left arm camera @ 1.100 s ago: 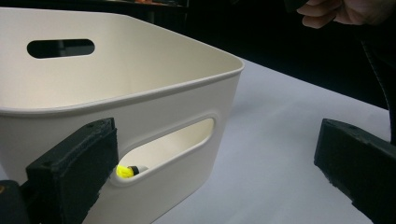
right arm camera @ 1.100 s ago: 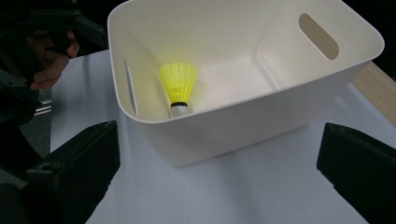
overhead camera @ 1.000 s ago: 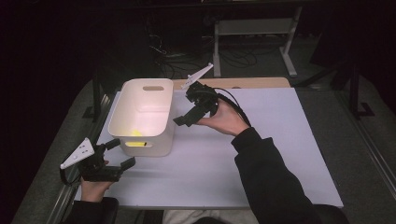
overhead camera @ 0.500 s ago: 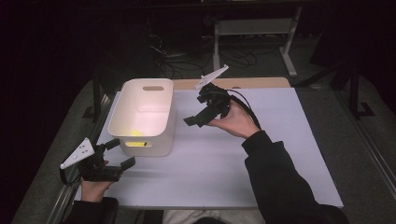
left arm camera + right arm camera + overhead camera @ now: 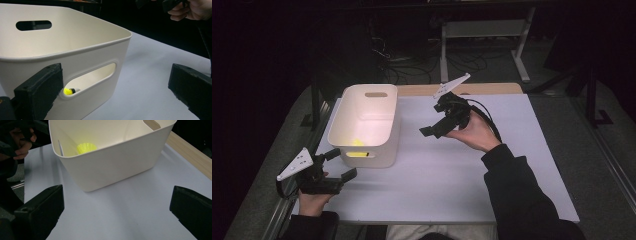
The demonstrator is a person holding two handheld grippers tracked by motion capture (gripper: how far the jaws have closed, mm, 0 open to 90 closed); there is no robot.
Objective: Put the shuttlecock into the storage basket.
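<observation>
Two grippers are in play, and neither carries anything. Nearest the person, the left gripper (image 5: 337,167) sits low at the near-left corner of the white table (image 5: 452,175), its jaws spread wide and empty; in the left gripper view one jaw lies close against the near wall of the white bin (image 5: 75,50), beside its handle slot, though whether it touches cannot be told. Just beyond it the bin (image 5: 367,125) stands upright on the table's left side. Inside, at the near end, lies a yellow object (image 5: 357,143); it shows through the slot as a yellow tip (image 5: 67,91) and, in the right gripper view, as a ribbed yellow shape (image 5: 86,147) on the bin's floor. Farther out, the right gripper (image 5: 437,125) is held in the air to the right of the bin, well apart from it, jaws wide and empty, pointing back toward the bin.

Judging from this, the placing looks done: the yellow object is in the bin and no other loose item lies on the table. What is left seems no more than bringing the hands to rest.

Against the frame half a second ago, the right gripper has drawn away from the bin toward the table's middle, while the left gripper and the bin have stayed where they were.
</observation>
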